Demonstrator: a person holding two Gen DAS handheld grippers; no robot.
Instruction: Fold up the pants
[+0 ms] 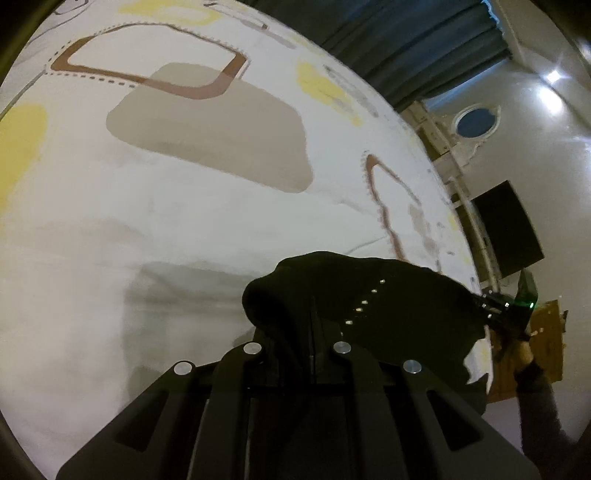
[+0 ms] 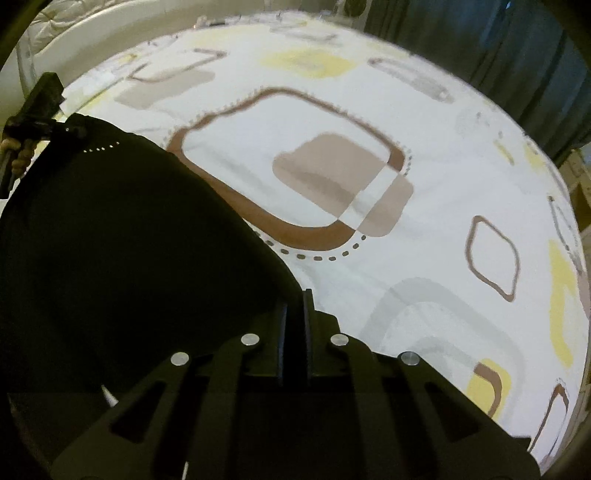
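The black pants [image 1: 369, 314] hang stretched between my two grippers above the bed; a row of small silver studs shows on them. My left gripper [image 1: 314, 306] is shut on one end of the cloth, which bunches over its fingers. My right gripper [image 2: 295, 299] is shut on the other end of the pants [image 2: 129, 240], which spread wide to the left of it. The right gripper also shows at the right edge of the left wrist view [image 1: 495, 306], and the left gripper at the far left of the right wrist view [image 2: 70, 129].
A white bed sheet [image 2: 369, 110] with brown, beige and yellow shapes covers the bed below. Dark curtains [image 1: 406, 44] hang behind it. A black box [image 1: 509, 229] and a cardboard box [image 1: 546, 343] stand by the bed's far edge. White bedding [image 2: 74, 22] lies at the upper left.
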